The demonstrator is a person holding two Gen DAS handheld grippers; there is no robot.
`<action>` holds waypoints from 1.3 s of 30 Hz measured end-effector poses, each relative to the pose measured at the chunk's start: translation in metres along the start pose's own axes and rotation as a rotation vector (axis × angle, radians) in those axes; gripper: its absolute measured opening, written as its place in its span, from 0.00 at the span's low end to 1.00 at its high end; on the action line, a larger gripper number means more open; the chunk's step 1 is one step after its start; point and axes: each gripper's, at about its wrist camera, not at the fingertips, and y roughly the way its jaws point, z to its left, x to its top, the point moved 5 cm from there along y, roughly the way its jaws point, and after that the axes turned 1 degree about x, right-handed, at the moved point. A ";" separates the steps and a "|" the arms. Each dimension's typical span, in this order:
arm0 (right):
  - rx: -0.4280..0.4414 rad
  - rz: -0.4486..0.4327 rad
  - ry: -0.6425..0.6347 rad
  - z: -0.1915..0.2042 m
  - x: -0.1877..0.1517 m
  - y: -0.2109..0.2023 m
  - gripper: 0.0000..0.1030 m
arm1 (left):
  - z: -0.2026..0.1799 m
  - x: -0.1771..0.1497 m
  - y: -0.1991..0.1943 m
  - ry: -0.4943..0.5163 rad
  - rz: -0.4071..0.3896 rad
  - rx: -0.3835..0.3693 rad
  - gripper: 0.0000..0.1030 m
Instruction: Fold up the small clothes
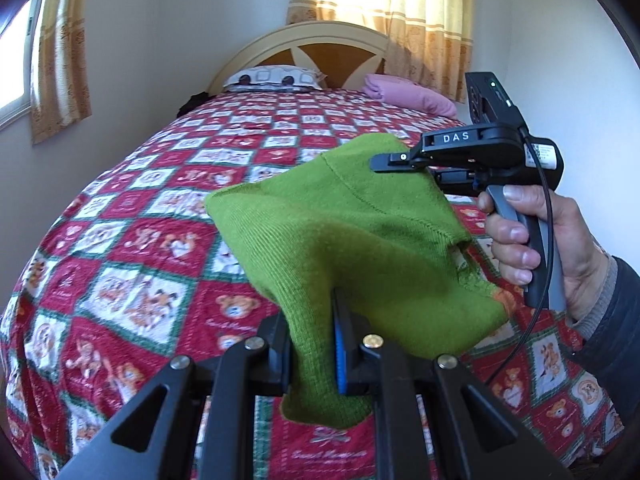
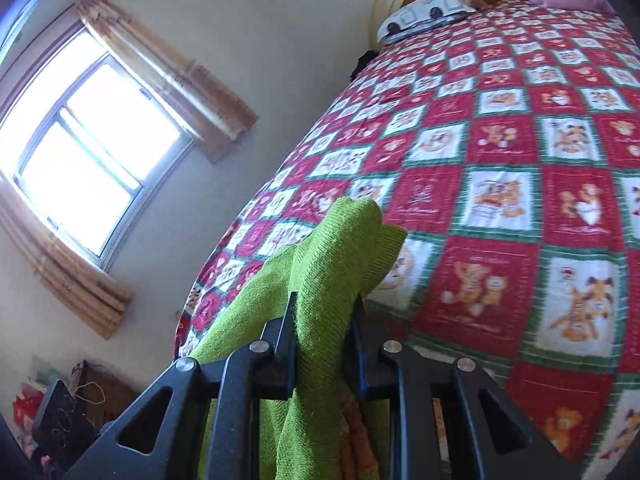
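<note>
A small green knitted garment (image 1: pixel 340 236) hangs in the air above the bed, stretched between both grippers. My left gripper (image 1: pixel 314 344) is shut on its near lower part. My right gripper (image 1: pixel 396 160), held by a hand at the right of the left wrist view, pinches the garment's far upper corner. In the right wrist view the right gripper (image 2: pixel 326 320) is shut on a bunched fold of the green garment (image 2: pixel 340 248), which sticks up past the fingers and hangs down to the left. An orange patch of the garment shows below the fingers.
The bed carries a red, white and green patchwork quilt (image 1: pixel 160 208) with bear pictures. A patterned pillow (image 1: pixel 274 78) and a folded pink cloth (image 1: pixel 408 94) lie by the headboard (image 1: pixel 320 44). Curtained windows are behind and to the left (image 2: pixel 88 148).
</note>
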 end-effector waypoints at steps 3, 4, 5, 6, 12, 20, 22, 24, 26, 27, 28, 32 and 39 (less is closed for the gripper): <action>0.018 0.009 -0.008 0.012 -0.001 0.013 0.21 | 0.011 -0.003 -0.003 -0.009 -0.002 0.017 0.16; 0.022 0.012 -0.008 0.014 -0.001 0.017 0.21 | 0.013 -0.004 -0.004 -0.012 -0.002 0.022 0.16; 0.026 0.017 -0.008 0.017 -0.001 0.023 0.21 | 0.017 -0.005 -0.005 -0.017 -0.002 0.027 0.16; 0.029 0.024 -0.013 0.021 -0.002 0.028 0.21 | 0.020 -0.006 -0.006 -0.019 -0.002 0.030 0.16; 0.047 0.065 -0.051 0.041 -0.007 0.052 0.21 | 0.039 -0.015 -0.010 -0.039 0.000 0.060 0.16; 0.059 0.100 -0.068 0.058 -0.007 0.079 0.21 | 0.056 -0.025 -0.009 -0.062 0.006 0.091 0.16; 0.057 0.106 -0.073 0.060 -0.008 0.085 0.21 | 0.059 -0.029 -0.007 -0.072 0.013 0.094 0.16; 0.053 0.112 -0.075 0.061 -0.009 0.089 0.21 | 0.061 -0.033 -0.005 -0.073 0.018 0.096 0.16; 0.053 0.116 -0.073 0.062 -0.010 0.092 0.21 | 0.062 -0.039 -0.003 -0.072 0.028 0.098 0.16; 0.055 0.118 -0.072 0.062 -0.011 0.093 0.21 | 0.063 -0.041 -0.002 -0.070 0.034 0.099 0.16; 0.058 0.119 -0.071 0.062 -0.011 0.094 0.21 | 0.063 -0.043 -0.001 -0.072 0.038 0.100 0.16; 0.057 0.124 -0.064 0.059 -0.012 0.098 0.21 | 0.065 -0.049 0.002 -0.076 0.047 0.102 0.16; 0.045 0.121 -0.031 0.044 -0.015 0.102 0.21 | 0.062 -0.058 0.007 -0.057 0.062 0.118 0.17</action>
